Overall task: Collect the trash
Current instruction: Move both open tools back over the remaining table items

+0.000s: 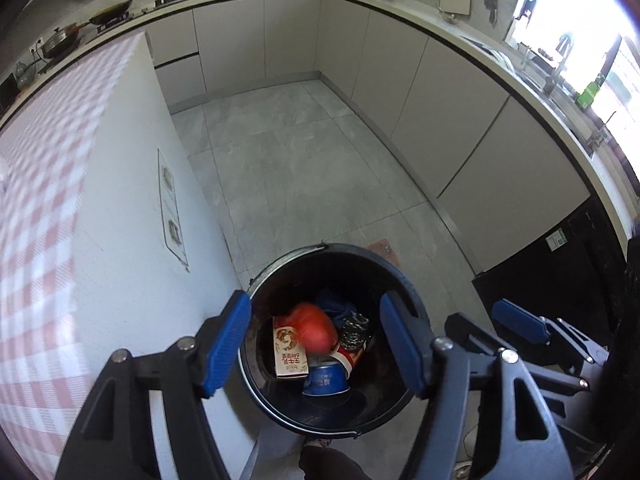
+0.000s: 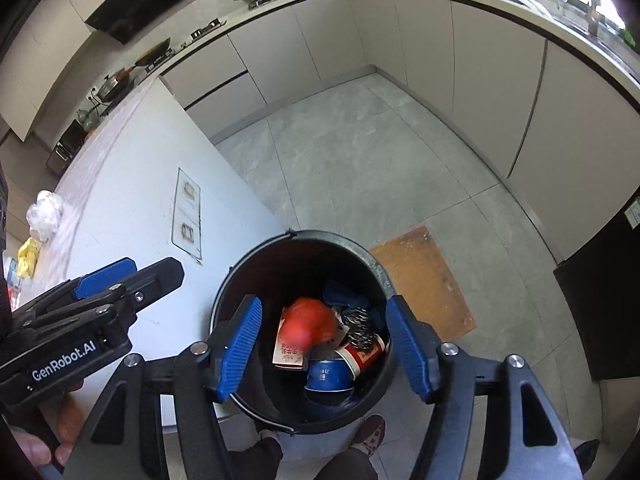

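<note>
A black bucket (image 1: 360,250) (image 2: 328,236) stands on the floor beside a white island. Inside it lie a printed carton (image 1: 288,354) (image 2: 288,354), a blue bowl (image 1: 326,380) (image 2: 328,376), a red paper cup (image 1: 352,354) (image 2: 364,356), a steel scourer (image 1: 354,330) (image 2: 358,328) and a blurred red-orange thing (image 1: 314,328) (image 2: 306,326). My left gripper (image 1: 316,344) hovers open above the bucket's mouth, with nothing between its blue pads. My right gripper (image 2: 324,348) hangs open over the same mouth, also empty. Each gripper shows at the edge of the other's view.
The white island (image 1: 120,200) with a pink checked cloth is at the left; crumpled white plastic (image 2: 44,212) and a yellow thing (image 2: 28,256) lie on it. A brown mat (image 2: 424,280) lies right of the bucket. A black appliance (image 1: 552,264) stands at the right. A person's feet (image 2: 372,432) are near the bucket.
</note>
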`<state>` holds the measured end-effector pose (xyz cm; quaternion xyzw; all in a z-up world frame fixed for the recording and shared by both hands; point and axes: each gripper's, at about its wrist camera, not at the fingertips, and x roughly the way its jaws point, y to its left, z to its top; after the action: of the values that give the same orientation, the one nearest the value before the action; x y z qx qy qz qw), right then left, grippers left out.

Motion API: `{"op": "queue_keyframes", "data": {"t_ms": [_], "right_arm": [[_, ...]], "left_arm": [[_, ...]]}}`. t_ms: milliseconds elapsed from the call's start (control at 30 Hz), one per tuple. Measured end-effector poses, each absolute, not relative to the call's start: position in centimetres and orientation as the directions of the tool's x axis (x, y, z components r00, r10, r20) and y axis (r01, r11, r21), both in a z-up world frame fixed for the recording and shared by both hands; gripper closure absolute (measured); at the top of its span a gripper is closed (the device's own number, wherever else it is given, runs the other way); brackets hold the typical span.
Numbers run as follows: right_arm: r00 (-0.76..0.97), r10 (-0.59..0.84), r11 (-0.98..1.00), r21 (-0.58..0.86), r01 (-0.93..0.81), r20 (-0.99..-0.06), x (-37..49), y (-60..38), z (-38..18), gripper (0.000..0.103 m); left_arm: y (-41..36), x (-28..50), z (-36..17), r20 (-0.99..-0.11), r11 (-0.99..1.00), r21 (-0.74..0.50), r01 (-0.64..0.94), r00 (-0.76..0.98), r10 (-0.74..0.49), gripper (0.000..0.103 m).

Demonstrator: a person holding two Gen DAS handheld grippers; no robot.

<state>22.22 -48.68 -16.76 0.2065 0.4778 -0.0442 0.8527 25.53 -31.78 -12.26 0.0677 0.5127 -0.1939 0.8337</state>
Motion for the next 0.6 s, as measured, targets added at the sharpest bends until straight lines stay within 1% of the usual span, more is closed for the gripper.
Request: {"op": "queue_keyframes", "data": {"t_ms": [200,300,433,600], "right_arm": [[0.58,0.135,0.91,0.331,0.248,-0.804,22.0,-47.7,-13.3,0.036],[0.609,0.155,0.913,0.348,0.213,-0.778,22.2,-46.5,-11.1,0.035],[0.632,0.212,0.915,0.378,0.139,-0.745,23.3,-43.7,-8.8,0.03],[0.643,0.256,0.927,0.371,0.047,-0.722,25.5,-38.5,-6.6,0.027]], "left_arm": [[-30.1,24.8,-8.7,-0.857,0.919,-0.096,0.382,0.438,-0.272,0.034],[-27.9,24.5,-7.1,-0.844,0.929,-0.096,0.358,0.466,-0.266,0.034],[-23.7,24.5,-5.6,-0.826,0.953,-0.088,0.29,0.513,-0.232,0.034],[-17.8,24.9,-4.6,-0.809,0.978,-0.084,0.193,0.56,-0.18,0.034]]}}
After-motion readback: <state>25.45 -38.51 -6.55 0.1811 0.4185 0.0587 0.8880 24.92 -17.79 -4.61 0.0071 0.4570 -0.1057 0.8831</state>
